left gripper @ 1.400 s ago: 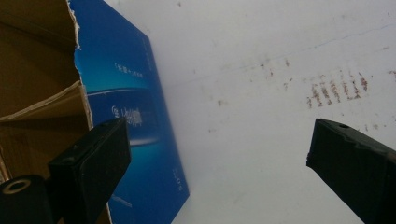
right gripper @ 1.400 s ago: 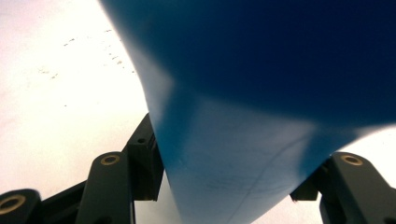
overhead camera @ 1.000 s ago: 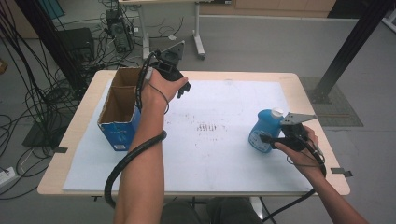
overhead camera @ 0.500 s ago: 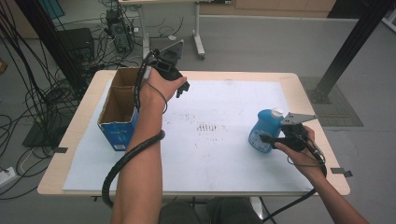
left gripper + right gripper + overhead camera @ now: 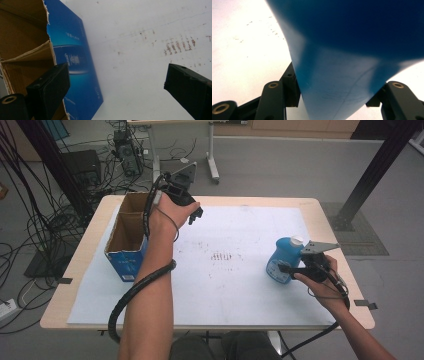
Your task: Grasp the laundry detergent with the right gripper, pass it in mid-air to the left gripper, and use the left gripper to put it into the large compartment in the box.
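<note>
Both grippers are held over a wooden table (image 5: 330, 210) covered by a white sheet (image 5: 240, 270). At the left, the left gripper (image 5: 195, 216) is raised above the sheet near the table's far edge, just beside a cardboard box (image 5: 127, 232). Its jaws stand wide apart with nothing between them. In the left gripper view the two black jaws frame bare white sheet, and the box's blue side (image 5: 75, 65) and brown inside sit next to the left-hand jaw. The box is open at the top, blue outside, and stands on the left part of the sheet. Faint reddish marks (image 5: 225, 256) dot the sheet's middle. At the right, the right gripper (image 5: 287, 267) is clamped on a blue bottle (image 5: 282, 257) with a white cap, and its jaws have just been closing on it. The bottle stands on the sheet near the right edge. In the right gripper view the bottle's blue body (image 5: 342, 75) sits squeezed between the two jaws.
</note>
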A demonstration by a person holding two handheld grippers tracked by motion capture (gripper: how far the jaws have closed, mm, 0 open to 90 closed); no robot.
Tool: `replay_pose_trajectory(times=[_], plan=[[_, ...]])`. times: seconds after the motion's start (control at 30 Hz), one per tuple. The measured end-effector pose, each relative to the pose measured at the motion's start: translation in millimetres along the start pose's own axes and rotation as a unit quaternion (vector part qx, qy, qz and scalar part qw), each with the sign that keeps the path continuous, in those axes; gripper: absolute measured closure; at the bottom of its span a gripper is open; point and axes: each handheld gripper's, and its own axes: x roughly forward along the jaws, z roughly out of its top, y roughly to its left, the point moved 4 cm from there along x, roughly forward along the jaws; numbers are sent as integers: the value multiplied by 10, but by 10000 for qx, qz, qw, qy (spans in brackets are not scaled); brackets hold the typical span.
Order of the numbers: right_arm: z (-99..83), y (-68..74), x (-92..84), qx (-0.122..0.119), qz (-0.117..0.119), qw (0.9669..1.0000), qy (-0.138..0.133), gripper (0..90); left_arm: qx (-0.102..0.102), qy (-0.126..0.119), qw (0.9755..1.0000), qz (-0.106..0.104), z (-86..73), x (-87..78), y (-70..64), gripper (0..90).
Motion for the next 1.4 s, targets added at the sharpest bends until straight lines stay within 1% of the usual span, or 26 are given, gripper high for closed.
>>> replay_pose_trajectory(times=[0.2,0.4,0.7,1.03,1.1,1.13,1.23,1.27,1.3,1.4], plan=[[0,-2,0,-3,4,10000,-4,449,-16,-24,10000,5,5,-25,-2,66],[-4,2,-2,13,-11,10000,-17,454,19,-20,10000,-20,1,-29,-26,66],[-4,-1,-1,14,-6,10000,-16,457,-25,-35,10000,-55,2,-13,7,66],[-2,-1,-1,16,0,10000,-9,458,151,-7,9999,-60,20,9,37,66],[1,-3,0,17,4,10000,1,458,272,1,9996,-121,34,14,11,66],[5,-5,-1,22,14,10000,24,457,272,1,9996,-121,34,14,11,66],[31,-16,1,50,53,9999,138,457,360,-78,9990,-233,74,-29,2,66],[31,-16,1,50,53,9999,138,457,360,-78,9990,-233,74,-29,2,66],[53,-36,2,135,100,9996,220,456,439,-97,9986,-260,100,-62,9,66],[111,-85,13,307,213,9986,383,457,552,-108,9980,-274,138,-119,23,66]])
